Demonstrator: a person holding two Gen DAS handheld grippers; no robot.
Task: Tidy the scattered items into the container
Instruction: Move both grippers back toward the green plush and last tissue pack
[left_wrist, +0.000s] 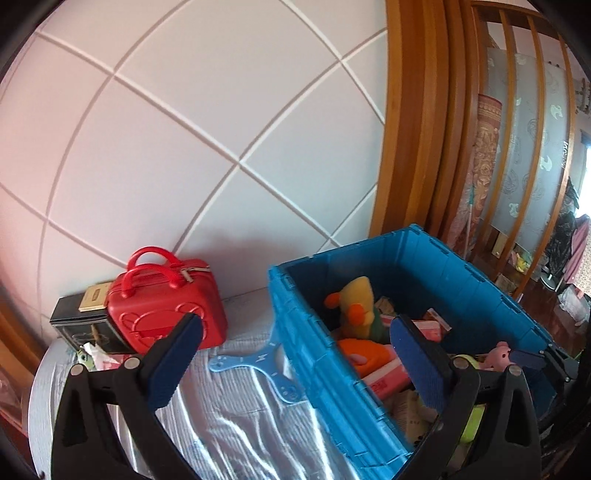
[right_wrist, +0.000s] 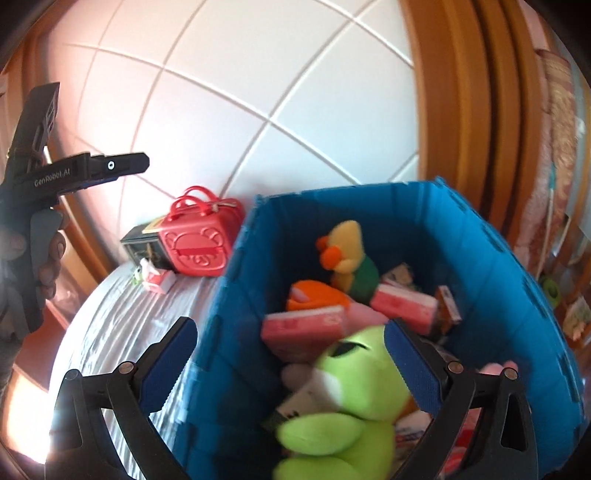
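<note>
1. Your left hand-held gripper (left_wrist: 293, 354) sits nearest the lens in the left wrist view, jaws spread as wide as they go, with nothing between the blue pads.
2. At about 9 o'clock from it, a red mini case (left_wrist: 168, 302) leans against a dark box (left_wrist: 79, 325), both at the far edge of the silver-covered surface (left_wrist: 229, 417) by the wall. A small pink-and-green packet (left_wrist: 99, 358) lies just in front of them.
3. Between the jaws, toward 12 o'clock, a flat light-blue plastic piece (left_wrist: 271, 373) lies on the surface, touching the container's outer wall.
4. At 1 to 3 o'clock stands the blue container (left_wrist: 314, 350), already holding a yellow duck plush (left_wrist: 354, 302), pink packs and other toys.
5. Your right hand-held gripper (right_wrist: 290, 358) is also wide open and grips nothing. A green plush (right_wrist: 354, 398) lies below it inside the container, apparently released.
6. I judge you are between items: one drop looks finished, and things remain outside.
7. Next, swing the left hand-held gripper toward the flat piece or the packet. The flat piece will need a low, angled pinch at its edge.
</note>
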